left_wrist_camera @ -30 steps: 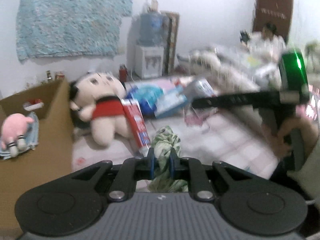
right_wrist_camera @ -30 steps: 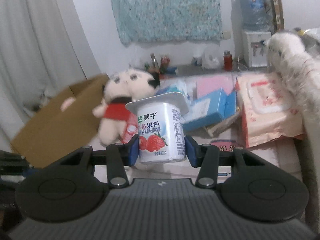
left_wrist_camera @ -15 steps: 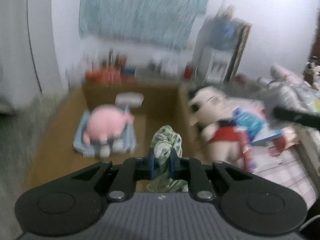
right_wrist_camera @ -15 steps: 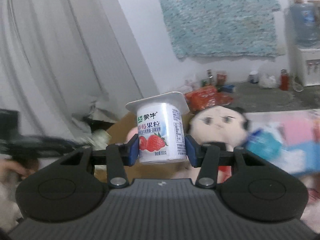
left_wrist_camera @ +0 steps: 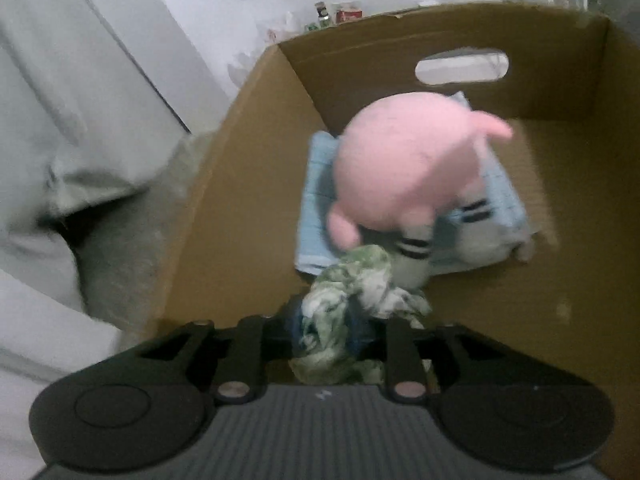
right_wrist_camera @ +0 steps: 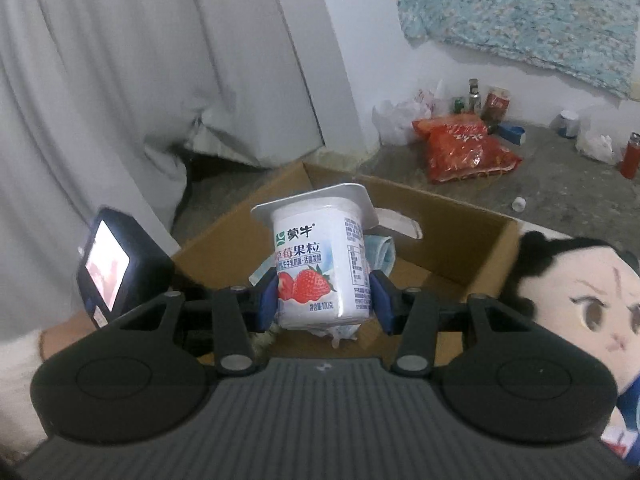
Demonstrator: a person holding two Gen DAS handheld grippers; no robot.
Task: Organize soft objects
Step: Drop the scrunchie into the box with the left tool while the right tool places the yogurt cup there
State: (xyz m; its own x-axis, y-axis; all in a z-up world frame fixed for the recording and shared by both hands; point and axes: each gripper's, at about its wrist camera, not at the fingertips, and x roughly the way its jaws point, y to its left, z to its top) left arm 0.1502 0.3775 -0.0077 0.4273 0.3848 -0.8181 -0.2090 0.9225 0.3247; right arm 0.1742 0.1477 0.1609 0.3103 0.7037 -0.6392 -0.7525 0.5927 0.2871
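Observation:
My left gripper (left_wrist_camera: 328, 326) is shut on a crumpled green and white cloth (left_wrist_camera: 352, 284) and holds it over the near edge of an open cardboard box (left_wrist_camera: 400, 32). Inside the box a pink plush toy (left_wrist_camera: 408, 168) lies on a folded light blue cloth (left_wrist_camera: 316, 200). My right gripper (right_wrist_camera: 324, 300) is shut on a white strawberry yogurt cup (right_wrist_camera: 320, 264), held upright above the same box (right_wrist_camera: 480, 240). A plush doll with black hair (right_wrist_camera: 580, 312) lies at the right of the box.
White curtains (right_wrist_camera: 120, 80) hang at the left. A red snack bag (right_wrist_camera: 464, 148), bottles and plastic bags stand on the grey floor by the far wall. The left gripper's camera screen (right_wrist_camera: 108, 264) shows at the left of the right wrist view.
Both grippers have swung left from the bed's clutter to the cardboard box. The left one now tilts down over the box with the cloth; the right still holds the yogurt cup.

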